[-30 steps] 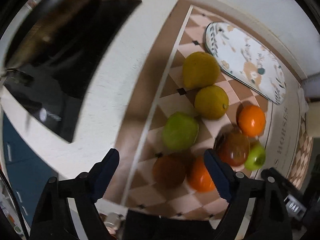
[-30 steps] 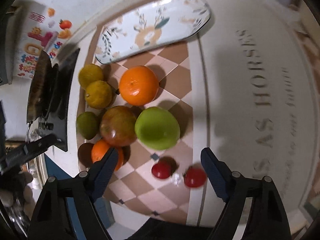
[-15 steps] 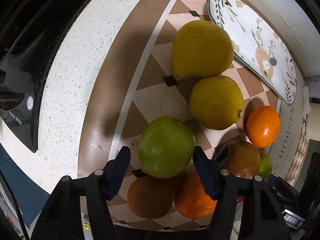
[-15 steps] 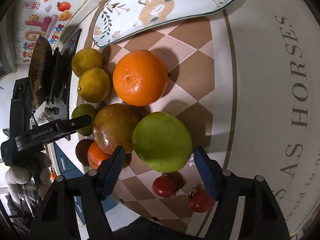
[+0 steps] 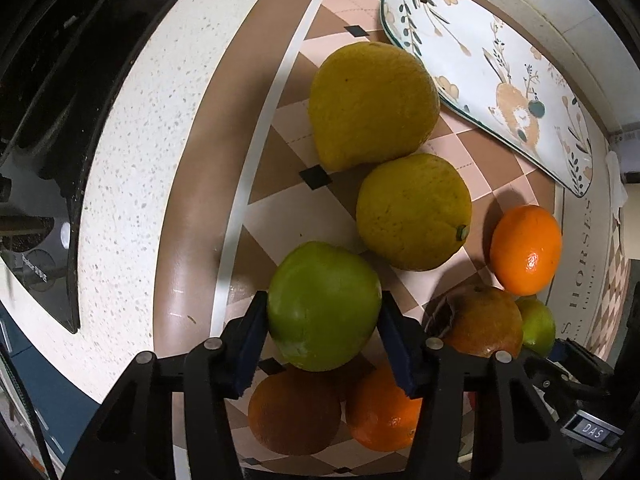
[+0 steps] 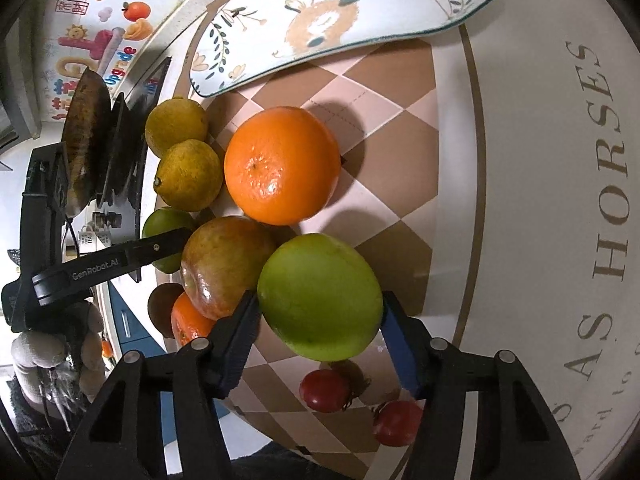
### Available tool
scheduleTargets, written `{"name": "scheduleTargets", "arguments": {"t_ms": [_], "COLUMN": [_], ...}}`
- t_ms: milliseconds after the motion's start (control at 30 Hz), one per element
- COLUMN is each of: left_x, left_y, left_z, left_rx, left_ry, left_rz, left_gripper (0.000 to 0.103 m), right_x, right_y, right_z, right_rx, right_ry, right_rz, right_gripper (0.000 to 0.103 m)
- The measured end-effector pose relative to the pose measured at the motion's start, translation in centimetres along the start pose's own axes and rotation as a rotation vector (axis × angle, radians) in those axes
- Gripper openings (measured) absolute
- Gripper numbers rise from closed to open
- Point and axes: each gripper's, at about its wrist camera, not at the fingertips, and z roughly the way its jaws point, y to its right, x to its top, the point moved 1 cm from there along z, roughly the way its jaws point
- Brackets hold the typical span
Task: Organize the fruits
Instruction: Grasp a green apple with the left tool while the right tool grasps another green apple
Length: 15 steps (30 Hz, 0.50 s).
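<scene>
My left gripper [image 5: 322,338] is shut on a green citrus fruit [image 5: 323,306], its blue pads against both sides. Beyond it lie two yellow-green lemons [image 5: 412,212] and an orange [image 5: 526,250]; a brown fruit [image 5: 294,416] and another orange [image 5: 382,416] lie below. My right gripper [image 6: 318,340] is shut on a green apple [image 6: 320,296]. Beside it sit a red-brown apple [image 6: 224,264], a big orange [image 6: 282,166] and two small red tomatoes [image 6: 324,390]. The left gripper also shows in the right wrist view [image 6: 120,264].
An oblong floral plate [image 6: 344,16] lies at the far edge of the checkered mat [image 6: 396,136]. A black stove top [image 5: 44,120] with a dark pan [image 6: 86,136] is to the left on the speckled counter [image 5: 132,160].
Both grippers moved down and forward onto the fruit pile and closed: the left on the green citrus, the right on the green apple.
</scene>
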Motion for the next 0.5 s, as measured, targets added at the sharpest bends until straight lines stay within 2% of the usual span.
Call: {"name": "scheduleTargets", "arguments": {"t_ms": [133, 267, 400, 500], "left_x": [-0.3, -0.8, -1.0, -1.0], "left_y": [0.3, 1.2, 1.5, 1.5], "left_z": [0.0, -0.2, -0.4, -0.4], "left_rx": [0.022, 0.051, 0.057, 0.056], "left_ry": [0.015, 0.027, 0.031, 0.030], "left_rz": [0.013, 0.031, 0.031, 0.027], "left_gripper": [0.050, 0.050, 0.050, 0.050], "right_x": [-0.1, -0.3, 0.2, 0.7], "right_y": [0.2, -0.3, -0.1, 0.2], "right_z": [-0.2, -0.4, -0.4, -0.5], "right_rx": [-0.008, -0.054, -0.043, -0.052], "right_ry": [0.013, 0.016, 0.007, 0.009], "right_rz": [-0.010, -0.034, -0.033, -0.032], "right_gripper": [0.062, 0.062, 0.064, 0.070]}}
